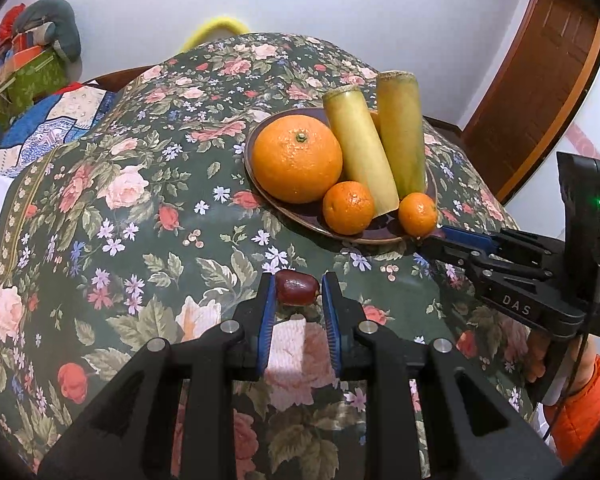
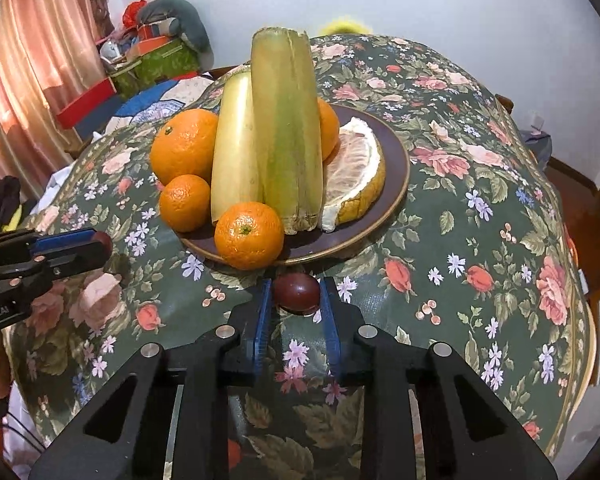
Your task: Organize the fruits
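A brown plate (image 1: 260, 184) on the floral tablecloth holds a big orange (image 1: 296, 158), small mandarins (image 1: 348, 208), two yellow-green stalk pieces (image 1: 360, 144) and, in the right wrist view, a pomelo wedge (image 2: 356, 176). My left gripper (image 1: 298, 292) is shut on a dark red jujube (image 1: 295, 291), held above the cloth to the left of the plate. My right gripper (image 2: 296, 290) is shut on another dark red jujube (image 2: 297, 289) just in front of the plate's near rim (image 2: 340, 250). Each gripper shows in the other's view: right gripper (image 1: 440, 240), left gripper (image 2: 100, 244).
The table (image 1: 140, 220) carries a dark green floral cloth. Boxes and a grey soft toy (image 1: 48, 32) are piled beyond the table's far left. A wooden door (image 1: 540, 80) stands at the right. A pink curtain (image 2: 28, 60) hangs at the left.
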{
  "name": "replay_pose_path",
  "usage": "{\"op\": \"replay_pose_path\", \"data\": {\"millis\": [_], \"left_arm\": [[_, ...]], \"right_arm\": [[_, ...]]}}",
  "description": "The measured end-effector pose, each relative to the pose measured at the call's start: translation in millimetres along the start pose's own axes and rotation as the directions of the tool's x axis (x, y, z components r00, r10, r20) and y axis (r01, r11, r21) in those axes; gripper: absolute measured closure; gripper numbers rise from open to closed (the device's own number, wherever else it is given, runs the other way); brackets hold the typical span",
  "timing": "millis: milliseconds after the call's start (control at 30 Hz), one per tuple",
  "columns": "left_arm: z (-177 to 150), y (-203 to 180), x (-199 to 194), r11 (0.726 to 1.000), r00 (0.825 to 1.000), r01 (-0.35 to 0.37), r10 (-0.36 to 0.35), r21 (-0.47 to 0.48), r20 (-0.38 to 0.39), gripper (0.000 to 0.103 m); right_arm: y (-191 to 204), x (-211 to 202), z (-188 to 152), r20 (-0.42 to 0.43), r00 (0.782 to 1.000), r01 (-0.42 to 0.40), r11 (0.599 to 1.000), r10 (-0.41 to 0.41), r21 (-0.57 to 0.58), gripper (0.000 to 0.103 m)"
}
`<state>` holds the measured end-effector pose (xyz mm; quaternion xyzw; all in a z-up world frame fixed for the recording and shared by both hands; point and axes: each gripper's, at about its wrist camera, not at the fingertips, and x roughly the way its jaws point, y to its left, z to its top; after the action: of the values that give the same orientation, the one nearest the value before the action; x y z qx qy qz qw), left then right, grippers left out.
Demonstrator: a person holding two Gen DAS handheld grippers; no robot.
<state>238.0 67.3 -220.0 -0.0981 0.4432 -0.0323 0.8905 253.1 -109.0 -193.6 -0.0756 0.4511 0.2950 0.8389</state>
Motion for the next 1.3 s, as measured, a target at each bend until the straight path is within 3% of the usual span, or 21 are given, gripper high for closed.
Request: {"op": "replay_pose_path", "data": {"millis": [600, 967, 1300], "left_arm": [[48.0, -31.7, -0.4, 0.998, 0.997, 0.029, -0.033, 0.051, 0.074, 0.08], [66.8, -38.8, 30.6, 0.998, 0.998, -0.01, 0.005, 0.07, 0.07, 0.08], [68.8, -43.9, 33.9, 0.994, 0.996, -0.026, 0.017, 0.107, 0.084, 0.08]], "right_arm": [[-12.0, -30.6, 16.7, 0.103, 0.995, -0.008, 1.0, 0.006, 0.019, 0.081], [-24.6, -12.3, 36.0, 0.122, 0.992, 0.012, 1.0, -0.015, 0.023, 0.081], [-27.9, 2.4, 49.6, 0.119, 0.993, 0.014, 1.0, -0.016, 0.02, 0.081]]}}
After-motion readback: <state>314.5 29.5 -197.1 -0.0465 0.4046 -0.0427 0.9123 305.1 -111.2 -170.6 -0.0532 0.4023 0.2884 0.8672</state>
